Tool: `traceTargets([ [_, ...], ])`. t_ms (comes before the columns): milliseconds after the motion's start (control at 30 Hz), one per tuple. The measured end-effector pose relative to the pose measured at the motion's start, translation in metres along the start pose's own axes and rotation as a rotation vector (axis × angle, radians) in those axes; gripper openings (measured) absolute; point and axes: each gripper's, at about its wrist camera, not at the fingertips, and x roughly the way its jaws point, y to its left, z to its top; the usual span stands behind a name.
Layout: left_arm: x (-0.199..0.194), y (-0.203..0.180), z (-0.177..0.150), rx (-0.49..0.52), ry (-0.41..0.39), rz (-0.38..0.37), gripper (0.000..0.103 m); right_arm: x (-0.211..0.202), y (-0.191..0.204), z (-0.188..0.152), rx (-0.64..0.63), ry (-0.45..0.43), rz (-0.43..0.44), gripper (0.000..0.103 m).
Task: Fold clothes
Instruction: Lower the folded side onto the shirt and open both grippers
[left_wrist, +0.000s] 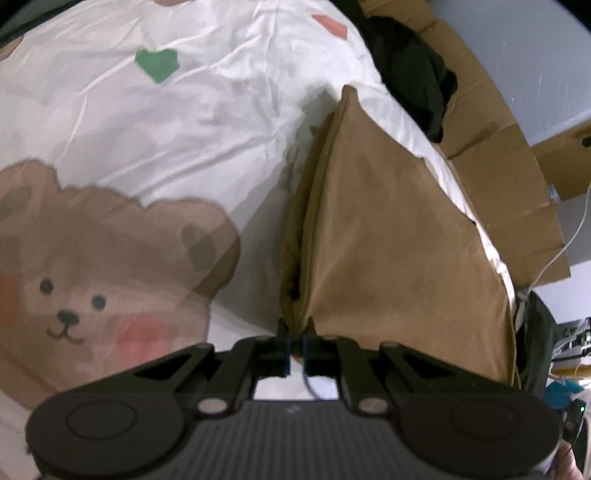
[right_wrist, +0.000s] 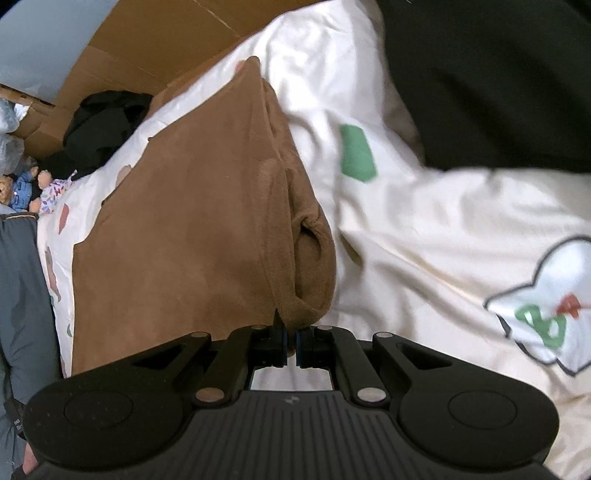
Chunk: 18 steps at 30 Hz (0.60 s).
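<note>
A brown garment (left_wrist: 399, 236) lies folded on a white bedsheet (left_wrist: 184, 118) printed with bears and hearts. My left gripper (left_wrist: 295, 350) is shut on the garment's near corner, the cloth stretching away from the jaws. In the right wrist view the same brown garment (right_wrist: 192, 229) spreads ahead and left, with its layered folded edge on the right. My right gripper (right_wrist: 291, 347) is shut on a near corner of it, over the white sheet (right_wrist: 424, 229).
Black clothing (left_wrist: 413, 74) lies on flattened cardboard (left_wrist: 491, 147) beyond the bed's far edge. In the right wrist view a large black garment (right_wrist: 498, 81) covers the upper right, more black clothing (right_wrist: 103, 125) and stuffed toys (right_wrist: 26, 188) sit at the left.
</note>
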Motion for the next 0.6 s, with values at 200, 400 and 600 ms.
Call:
traceTargets([
  [200,0.002,0.039,-0.007,0.001,0.01,0.0,0.005,0.002,-0.007,-0.009,-0.018,0.011,-0.012,0.004],
  [400,-0.014,0.038,-0.026,0.042,0.001,0.012,0.006,0.003,-0.007,-0.006,-0.016,0.004,-0.055,0.015],
  [600,-0.034,0.012,-0.052,0.048,-0.016,-0.016,0.006,-0.015,-0.005,-0.006,-0.068,-0.064,-0.15,0.038],
])
